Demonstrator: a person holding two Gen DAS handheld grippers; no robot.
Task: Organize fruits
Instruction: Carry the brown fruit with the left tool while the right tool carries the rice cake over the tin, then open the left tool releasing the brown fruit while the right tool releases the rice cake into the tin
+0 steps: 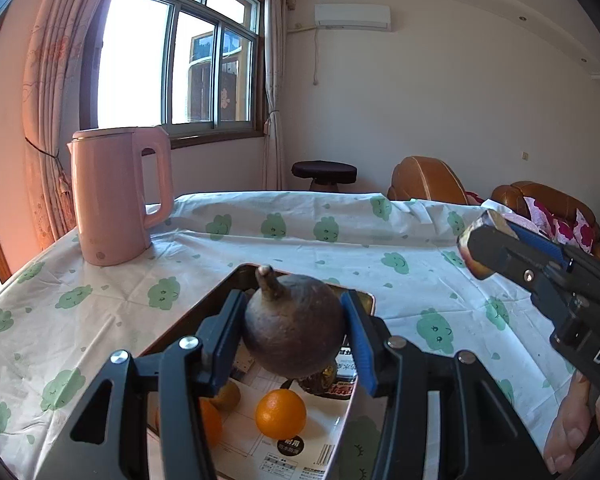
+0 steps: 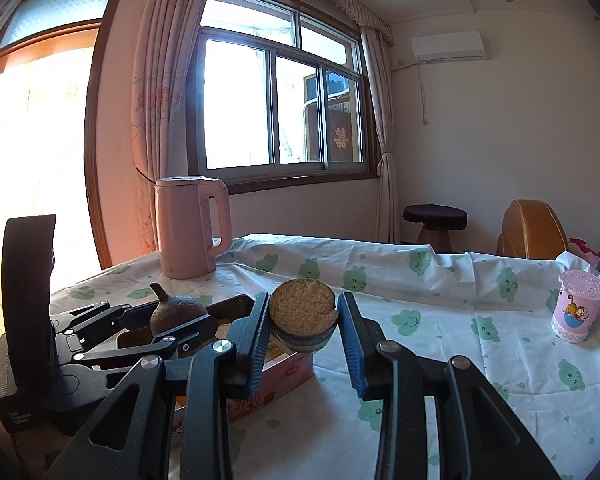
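Note:
My left gripper (image 1: pixel 294 306) is shut on a dark brown round fruit (image 1: pixel 294 332) with a short stem. It holds the fruit just above an open tin box (image 1: pixel 236 276). In the box lie an orange (image 1: pixel 281 414), a second orange (image 1: pixel 211 420) and a kiwi (image 1: pixel 229 395), partly hidden by my fingers. My right gripper (image 2: pixel 303 320) is shut on a halved fruit (image 2: pixel 302 306) whose grainy tan cut face looks up. It hovers to the right of the box (image 2: pixel 288 372). The left gripper (image 2: pixel 180 317) and its dark fruit (image 2: pixel 172 310) show at the left of the right wrist view.
A pink kettle (image 1: pixel 116 196) stands at the table's far left corner. A pink lidded cup (image 2: pixel 578 308) stands at the right on the white cloth with green prints (image 2: pixel 440 332). Behind the table are a dark stool (image 1: pixel 324 172) and a brown sofa (image 1: pixel 428 178). A person's hand (image 1: pixel 572 432) holds the right gripper.

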